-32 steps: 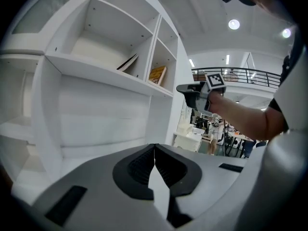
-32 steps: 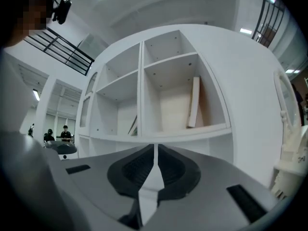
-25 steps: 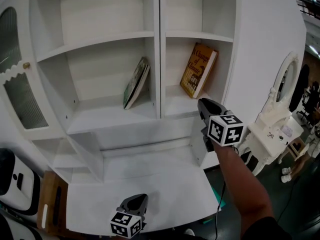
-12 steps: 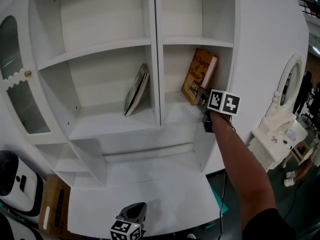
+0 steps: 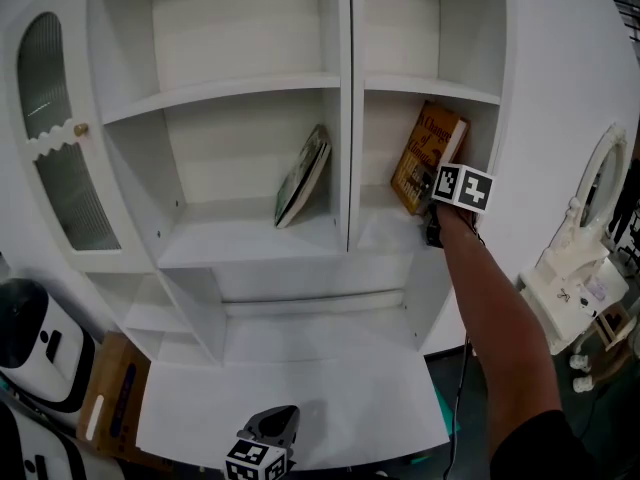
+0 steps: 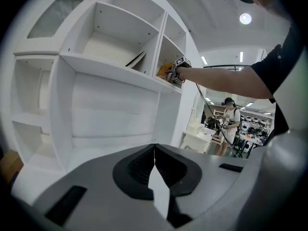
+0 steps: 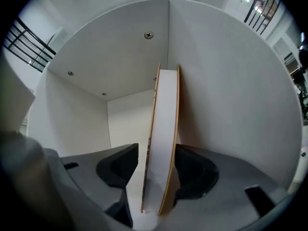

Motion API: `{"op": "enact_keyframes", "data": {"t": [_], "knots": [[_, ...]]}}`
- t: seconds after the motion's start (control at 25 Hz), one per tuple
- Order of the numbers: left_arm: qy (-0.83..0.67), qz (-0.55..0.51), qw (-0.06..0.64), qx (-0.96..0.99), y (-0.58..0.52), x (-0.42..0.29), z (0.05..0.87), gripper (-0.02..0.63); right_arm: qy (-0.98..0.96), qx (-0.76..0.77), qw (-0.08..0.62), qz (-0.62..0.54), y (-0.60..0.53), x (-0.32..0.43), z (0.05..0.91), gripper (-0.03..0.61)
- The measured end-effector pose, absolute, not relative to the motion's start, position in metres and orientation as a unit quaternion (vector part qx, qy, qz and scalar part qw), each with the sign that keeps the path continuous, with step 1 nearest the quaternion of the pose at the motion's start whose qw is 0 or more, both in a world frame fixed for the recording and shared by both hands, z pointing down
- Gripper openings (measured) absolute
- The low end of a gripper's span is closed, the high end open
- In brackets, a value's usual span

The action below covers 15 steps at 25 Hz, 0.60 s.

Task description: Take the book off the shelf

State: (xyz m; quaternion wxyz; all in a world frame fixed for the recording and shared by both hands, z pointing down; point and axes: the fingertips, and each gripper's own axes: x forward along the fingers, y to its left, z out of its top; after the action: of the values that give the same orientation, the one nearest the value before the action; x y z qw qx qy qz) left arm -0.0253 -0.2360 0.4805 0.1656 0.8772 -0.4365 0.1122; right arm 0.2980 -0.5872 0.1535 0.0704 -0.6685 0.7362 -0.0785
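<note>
The book (image 5: 428, 153) stands on the shelf (image 5: 385, 233) in the right compartment of the white cabinet (image 5: 540, 98). It is at the right end of this shelf, and its top leans on the right side wall. The right tongs (image 5: 440, 203) are held level at the front edge of the shelf. They are released: their jaws have just been opening. In the right gripper view the book (image 7: 163, 129) is between the jaws of the right tongs (image 7: 156, 150), page edge toward the camera, and the left pad is clearly apart from it. In the left compartment a second book (image 5: 302, 175) leans on the dividing wall. The left tongs (image 5: 275, 420) are low over the front edge of the white tabletop (image 5: 300, 368). In the left gripper view the left tongs (image 6: 154, 148) are clenched, with nothing between the jaws.
</note>
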Motion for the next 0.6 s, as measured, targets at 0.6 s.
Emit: {"op": "enact_keyframes", "data": {"t": [0.6], "knots": [[-0.451, 0.098, 0.161, 0.872, -0.229, -0.039, 0.475, 0.011, 0.712, -0.686, 0.111, -0.101, -0.586, 0.309, 0.146, 0.163]]}}
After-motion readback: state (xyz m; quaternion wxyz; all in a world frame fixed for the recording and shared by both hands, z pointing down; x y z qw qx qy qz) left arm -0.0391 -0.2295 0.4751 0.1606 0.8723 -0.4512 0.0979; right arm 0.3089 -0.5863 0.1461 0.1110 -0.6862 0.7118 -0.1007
